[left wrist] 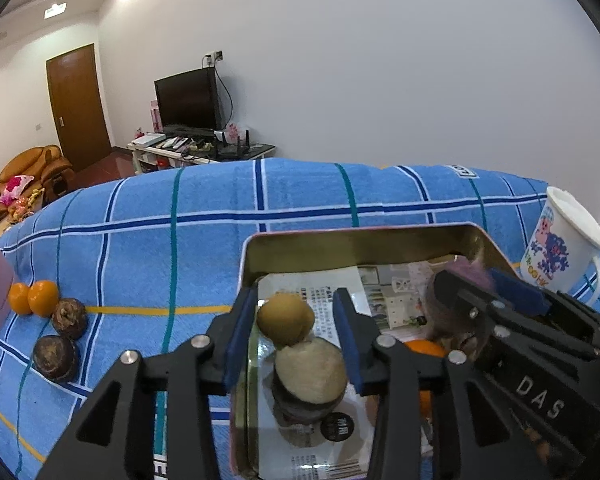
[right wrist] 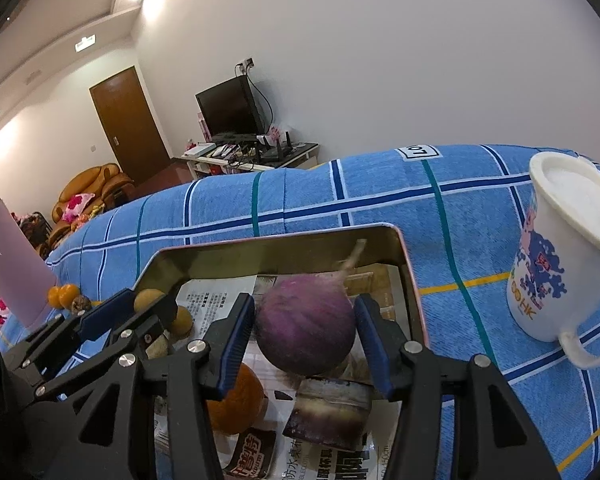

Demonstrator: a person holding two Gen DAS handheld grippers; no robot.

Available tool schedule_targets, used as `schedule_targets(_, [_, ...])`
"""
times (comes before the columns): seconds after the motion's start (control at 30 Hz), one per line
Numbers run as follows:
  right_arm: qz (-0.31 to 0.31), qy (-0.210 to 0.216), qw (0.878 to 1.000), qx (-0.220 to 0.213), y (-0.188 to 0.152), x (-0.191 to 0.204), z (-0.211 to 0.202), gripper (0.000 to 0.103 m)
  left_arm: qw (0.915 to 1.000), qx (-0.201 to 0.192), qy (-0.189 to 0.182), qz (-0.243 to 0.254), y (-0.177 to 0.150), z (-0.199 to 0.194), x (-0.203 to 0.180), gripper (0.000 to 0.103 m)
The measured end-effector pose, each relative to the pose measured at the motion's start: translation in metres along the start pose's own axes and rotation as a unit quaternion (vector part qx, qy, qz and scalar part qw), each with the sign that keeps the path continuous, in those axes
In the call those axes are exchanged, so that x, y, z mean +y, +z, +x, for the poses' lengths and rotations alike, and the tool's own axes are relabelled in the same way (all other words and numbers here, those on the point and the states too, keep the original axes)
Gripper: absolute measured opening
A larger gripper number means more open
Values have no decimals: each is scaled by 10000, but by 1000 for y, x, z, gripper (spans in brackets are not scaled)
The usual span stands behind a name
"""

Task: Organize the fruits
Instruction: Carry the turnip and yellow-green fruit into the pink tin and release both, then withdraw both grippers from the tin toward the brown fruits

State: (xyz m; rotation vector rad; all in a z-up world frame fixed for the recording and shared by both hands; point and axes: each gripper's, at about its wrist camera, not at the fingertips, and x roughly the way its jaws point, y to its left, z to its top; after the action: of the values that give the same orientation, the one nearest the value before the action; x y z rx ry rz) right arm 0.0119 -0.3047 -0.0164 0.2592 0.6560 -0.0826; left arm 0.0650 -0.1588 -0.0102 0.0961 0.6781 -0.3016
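Note:
A metal tray (left wrist: 359, 236) lined with newspaper lies on the blue checked cloth (left wrist: 180, 240). My left gripper (left wrist: 296, 300) hangs over the tray's left part, open. A small tan fruit (left wrist: 286, 320) sits between its pads, clear of the right pad, on top of a pale cut piece (left wrist: 309, 376). My right gripper (right wrist: 304, 300) is shut on a purple round fruit (right wrist: 305, 324) with a pale stalk, over the tray (right wrist: 280, 240). An orange (right wrist: 236, 404) and a dark cut piece (right wrist: 327, 416) lie in the tray under it.
Two oranges (left wrist: 32, 298) and two dark brown round fruits (left wrist: 64, 336) lie on the cloth left of the tray. A white printed mug (right wrist: 559, 256) stands at the right and a lilac tumbler (right wrist: 12, 264) at the left edge.

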Motion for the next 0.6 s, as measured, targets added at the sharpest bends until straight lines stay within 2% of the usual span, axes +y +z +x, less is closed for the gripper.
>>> schedule_targets(0.03, [31, -3, 10000, -62, 0, -2, -3, 54, 10000, -6, -68, -39, 0, -1, 1, 48])
schedule_targets(0.07, [63, -6, 9999, -147, 0, -3, -6, 55, 9998, -4, -171, -48, 0, -3, 1, 61])
schedule_targets(0.1, [108, 0, 9996, -267, 1, -5, -11, 58, 9994, -19, -352, -29, 0, -5, -1, 81])
schedule_targets(0.13, [166, 49, 9990, -412, 2, -6, -16, 68, 9989, -74, -470, 19, 0, -9, -4, 90])
schedule_targets(0.17, [227, 76, 9981, -575, 2, -7, -23, 76, 9991, -223, -357, 112, -1, -15, -10, 103])
schedule_targets(0.23, [287, 34, 9950, -959, 1, -7, -36, 80, 9970, -605, -52, 483, -2, -28, -23, 103])
schedule_targets(0.3, [242, -85, 9924, -1203, 1, -5, -45, 80, 9945, -716, 52, 768, -1, -33, -31, 103])
schedule_targets(0.43, [296, -415, 9869, -1533, -1, -5, -58, 80, 9946, -781, 72, 687, -2, -39, -30, 103])
schedule_targets(0.6, [502, -578, 9816, -1751, 0, -11, -65, 84, 9936, -980, 314, 463, -3, -48, -16, 103])
